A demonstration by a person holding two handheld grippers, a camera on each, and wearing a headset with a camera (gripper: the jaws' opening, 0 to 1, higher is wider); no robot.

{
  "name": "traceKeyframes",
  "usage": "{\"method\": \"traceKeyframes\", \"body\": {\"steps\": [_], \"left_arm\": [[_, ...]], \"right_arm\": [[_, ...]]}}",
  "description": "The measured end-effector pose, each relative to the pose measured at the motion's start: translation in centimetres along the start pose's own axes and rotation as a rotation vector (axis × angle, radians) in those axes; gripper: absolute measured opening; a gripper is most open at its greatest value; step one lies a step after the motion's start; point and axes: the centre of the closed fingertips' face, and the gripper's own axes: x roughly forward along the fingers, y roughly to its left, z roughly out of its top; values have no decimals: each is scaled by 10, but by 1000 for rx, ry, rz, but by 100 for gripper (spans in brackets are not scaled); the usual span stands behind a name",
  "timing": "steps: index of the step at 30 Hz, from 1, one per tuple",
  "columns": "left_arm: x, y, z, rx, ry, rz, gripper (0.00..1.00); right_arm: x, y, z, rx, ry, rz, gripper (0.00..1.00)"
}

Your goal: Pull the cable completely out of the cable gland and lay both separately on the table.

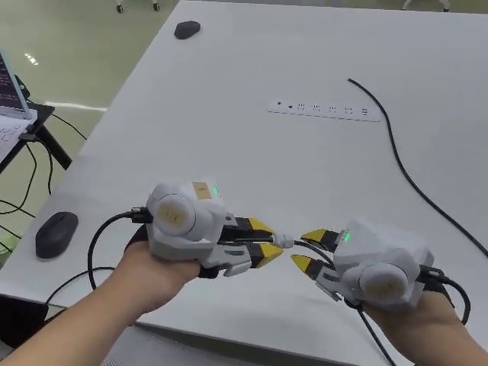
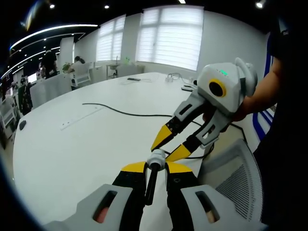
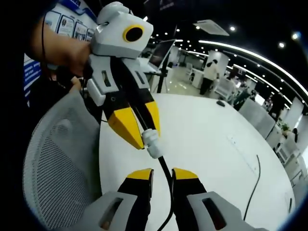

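Left gripper [image 1: 268,241] is clamped on the white cable gland [image 1: 284,241], holding it up over the near edge of the table [image 1: 305,168], I'd guess as an anchor to pull against. Right gripper [image 1: 309,249] straddles the black cable [image 3: 168,178] just right of the gland, jaws apart, not pinching. No readable markings on either.

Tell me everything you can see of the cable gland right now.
The cable gland is a small white plastic-looking fitting with a rounded body. It is held above the table, pinched between the yellow tips of the left gripper. The black cable is threaded through it, leaving its end and running between the jaws of the right gripper.
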Motion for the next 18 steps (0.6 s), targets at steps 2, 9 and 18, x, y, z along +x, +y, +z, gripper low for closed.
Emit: {"method": "traceKeyframes", "body": {"steps": [2, 9, 18], "left_arm": [[0, 0, 0, -1, 0, 0, 15], [0, 0, -1, -2, -5, 1, 15], [-2, 1, 1, -10, -16, 5, 15]], "right_arm": [[0, -1, 1, -1, -2, -2, 9], [0, -3, 5, -6, -20, -9, 2], [1, -5, 8, 23, -38, -17, 1]]}}
